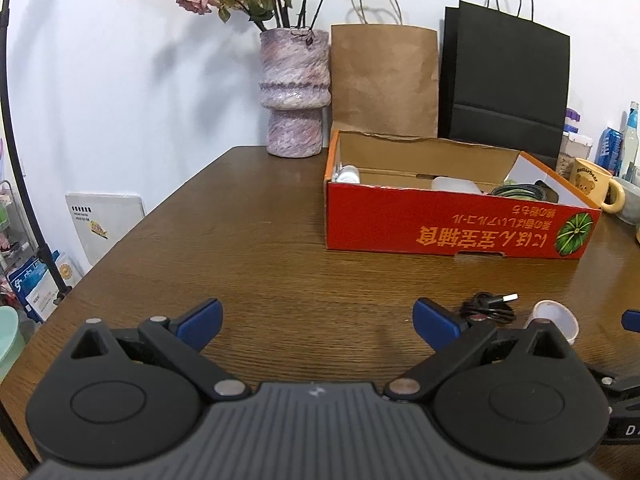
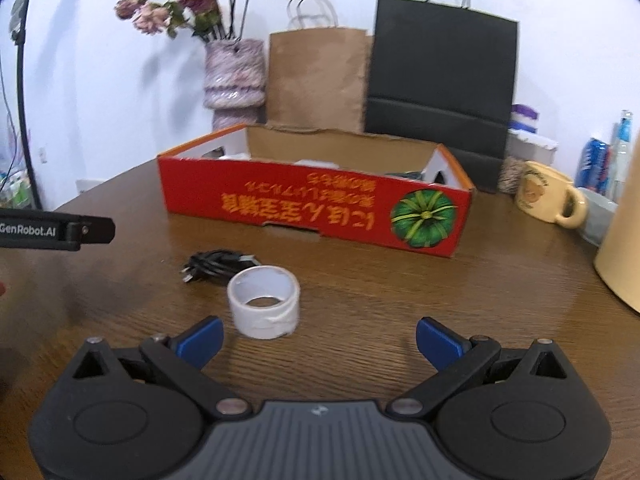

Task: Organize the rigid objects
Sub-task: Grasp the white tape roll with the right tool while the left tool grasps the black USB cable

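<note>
White roll of tape (image 2: pixel 264 306) stands on its edge-ring flat on the dark brown wooden tabletop (image 2: pixel 360 288), just ahead of the right tool (image 2: pixel 318 340) and nearer its left blue pad than its right. Just behind the roll, touching or nearly so, lies a coiled black USB cable (image 2: pixel 218 266) (its metal plug shows clearly in the left view). Both lie in front of the red cardboard box (image 2: pixel 316 216) printed with orange characters and a green pumpkin; the box is open on top, and a few white items and a dark cable bundle lie inside it.

The right tool is spread wide, its 2 blue pads apart and holding nothing. The left tool (image 1: pixel 318 320) is likewise spread and empty, hovering over bare wood to the left of the cable and the roll.

Behind the box stand a mottled pink-purple ceramic vase (image 1: pixel 294 92) of dried roses, a brown paper bag (image 1: pixel 384 80) and a black paper bag (image 1: pixel 504 80). A yellow mug with a bear picture (image 2: pixel 548 196) sits to the right of the box.
</note>
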The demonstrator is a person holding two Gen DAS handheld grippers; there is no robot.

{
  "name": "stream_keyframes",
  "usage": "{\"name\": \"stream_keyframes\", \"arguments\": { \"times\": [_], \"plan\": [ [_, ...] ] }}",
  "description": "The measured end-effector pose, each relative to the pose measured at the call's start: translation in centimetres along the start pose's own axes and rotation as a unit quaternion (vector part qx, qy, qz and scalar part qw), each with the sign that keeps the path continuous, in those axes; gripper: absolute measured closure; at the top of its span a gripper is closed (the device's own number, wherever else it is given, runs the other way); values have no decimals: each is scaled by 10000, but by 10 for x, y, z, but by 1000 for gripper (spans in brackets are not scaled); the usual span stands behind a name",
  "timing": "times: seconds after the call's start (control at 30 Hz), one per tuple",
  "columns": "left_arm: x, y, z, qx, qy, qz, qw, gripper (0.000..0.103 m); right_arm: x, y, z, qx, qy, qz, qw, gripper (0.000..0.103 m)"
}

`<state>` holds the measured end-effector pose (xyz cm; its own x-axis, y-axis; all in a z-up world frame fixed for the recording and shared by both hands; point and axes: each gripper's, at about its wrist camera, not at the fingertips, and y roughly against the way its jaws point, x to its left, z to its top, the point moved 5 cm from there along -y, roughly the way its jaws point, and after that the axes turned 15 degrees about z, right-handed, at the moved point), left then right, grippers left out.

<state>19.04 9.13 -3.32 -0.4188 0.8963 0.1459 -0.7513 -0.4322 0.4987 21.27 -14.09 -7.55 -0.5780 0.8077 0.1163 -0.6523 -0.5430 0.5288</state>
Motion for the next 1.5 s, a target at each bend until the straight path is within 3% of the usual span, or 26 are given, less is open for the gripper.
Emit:
{"name": "stream_keyframes", "arguments": {
  "times": [0.1, 0.2, 0.3, 0.33, 0.37, 0.5, 1.07, 1.5],
  "plan": [
    [3, -1, 0, 12, 32, 12, 10000, 0, 4, -10, 6, 23, 38, 36, 10000, 1],
    [2, 1, 0, -21, -2, -5, 10000, 0, 4, -21, 12, 35, 28, 142, 9999, 11],
    [1, 2, 1, -55, -1, -24, 10000, 0, 5, -32, 15, 211, 2, 307, 9993, 36],
    [1, 3, 1, -59, -1, -23, 10000, 0, 5, -33, 15, 238, -7, 370, 9990, 56],
    [1, 3, 1, -62, -2, -22, 10000, 0, 5, -32, 15, 200, -28, 422, 9989, 61],
    [1, 3, 0, -60, -14, -8, 10000, 0, 5, -23, 16, -66, -69, 404, 9991, 61],
    [-7, -1, -3, -9, -67, 13, 10000, 0, -7, -3, 21, -399, -83, 259, 9988, 61],
    [-50, 3, -6, 53, -260, -158, 9995, 0, -42, 14, 19, -540, -152, 28, 9984, 61]
  ]
}}
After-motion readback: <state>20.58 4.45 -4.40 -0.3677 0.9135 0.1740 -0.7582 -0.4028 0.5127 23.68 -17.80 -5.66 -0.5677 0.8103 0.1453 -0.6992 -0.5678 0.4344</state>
